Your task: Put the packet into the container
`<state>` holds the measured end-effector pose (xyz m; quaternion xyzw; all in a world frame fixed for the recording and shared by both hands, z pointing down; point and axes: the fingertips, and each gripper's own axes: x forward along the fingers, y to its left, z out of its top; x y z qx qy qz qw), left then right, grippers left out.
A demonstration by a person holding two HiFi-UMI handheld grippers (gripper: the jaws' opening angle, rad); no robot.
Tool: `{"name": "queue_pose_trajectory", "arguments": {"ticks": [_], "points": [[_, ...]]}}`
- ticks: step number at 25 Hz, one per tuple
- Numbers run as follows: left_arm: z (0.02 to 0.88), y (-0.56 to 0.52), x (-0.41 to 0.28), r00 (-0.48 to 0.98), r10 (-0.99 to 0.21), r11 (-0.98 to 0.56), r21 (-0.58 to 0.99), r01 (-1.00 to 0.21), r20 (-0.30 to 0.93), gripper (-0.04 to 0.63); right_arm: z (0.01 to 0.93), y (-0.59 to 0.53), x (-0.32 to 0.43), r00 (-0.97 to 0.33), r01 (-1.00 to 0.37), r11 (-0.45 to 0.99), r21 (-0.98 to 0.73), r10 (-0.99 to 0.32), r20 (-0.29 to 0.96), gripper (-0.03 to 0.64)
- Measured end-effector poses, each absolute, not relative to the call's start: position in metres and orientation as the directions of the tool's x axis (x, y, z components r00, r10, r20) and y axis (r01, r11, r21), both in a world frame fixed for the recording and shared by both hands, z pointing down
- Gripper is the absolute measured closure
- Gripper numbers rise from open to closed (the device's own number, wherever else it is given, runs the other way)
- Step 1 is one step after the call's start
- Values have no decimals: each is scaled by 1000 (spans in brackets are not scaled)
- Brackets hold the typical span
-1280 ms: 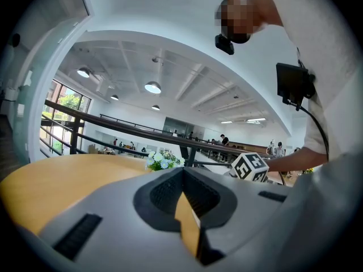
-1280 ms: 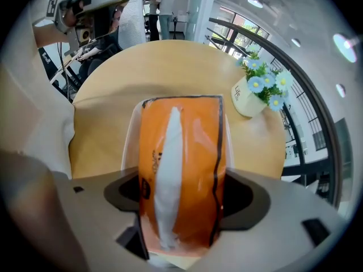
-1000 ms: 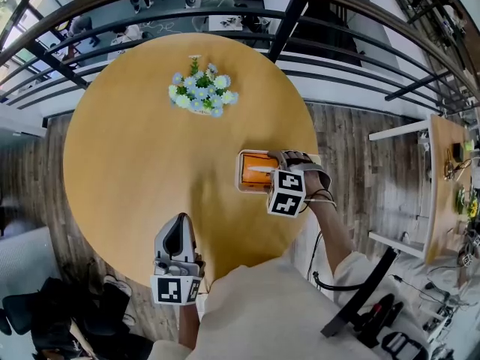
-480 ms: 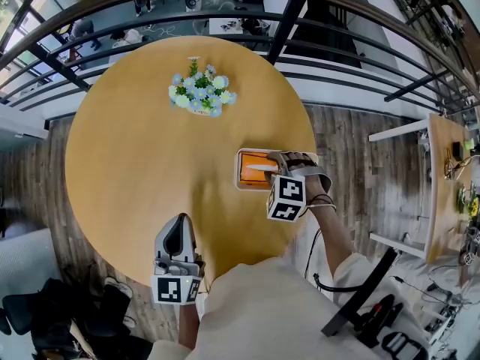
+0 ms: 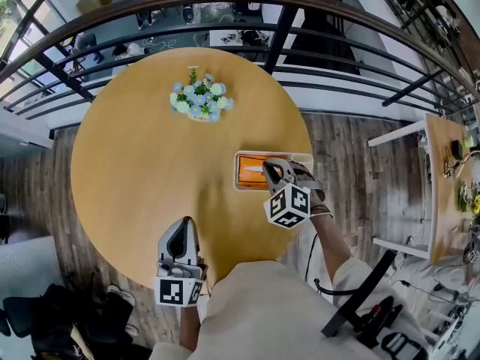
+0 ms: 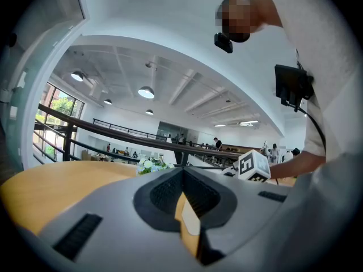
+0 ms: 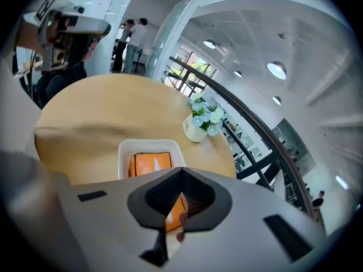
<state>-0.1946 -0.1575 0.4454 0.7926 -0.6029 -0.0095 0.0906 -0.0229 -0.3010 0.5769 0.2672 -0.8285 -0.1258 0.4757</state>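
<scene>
The packet lies inside the container, centre right — the right gripper above it has just clamped empty jaws together, the left gripper is clenched too — so a low swing could clip the rim.

Person wears a loose cream top with long sleeves, lower centre of the head view. Left tool: pale grey moulded shell, black recess round the jaws, black slots either side. Right tool: same grey build. Each carries a white cube with black square markers. Black cable at lower right. Black box on the chest, upper right of the left gripper view.
</scene>
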Motion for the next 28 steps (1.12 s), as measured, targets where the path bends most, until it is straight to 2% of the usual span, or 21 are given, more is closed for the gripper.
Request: {"name": "queue_pose_trajectory", "arguments": {"ticks": [4,7,11,13,28], "points": [[442,-153,-195,279,-957,-266,142,-953,79,591,553,-298,-21,-505,-555,766,323,-619,601,612],[436,-149,-191,291,-954,-281,127,-951,67,591,536,-298,-10,-523,-699,686,202,-684,509,612],[429,-144,-185,305,-951,-298,111,-948,55,591,510,-296,10,-547,-814,580,-28,-750,373,612],[426,-141,-181,316,-948,-310,104,-945,49,591,497,-295,19,-526,-844,529,-83,-790,316,612],[397,-117,-162,477,-879,-477,51,-877,-23,591,430,-208,15,-363,-919,385,85,-911,196,612]]}}
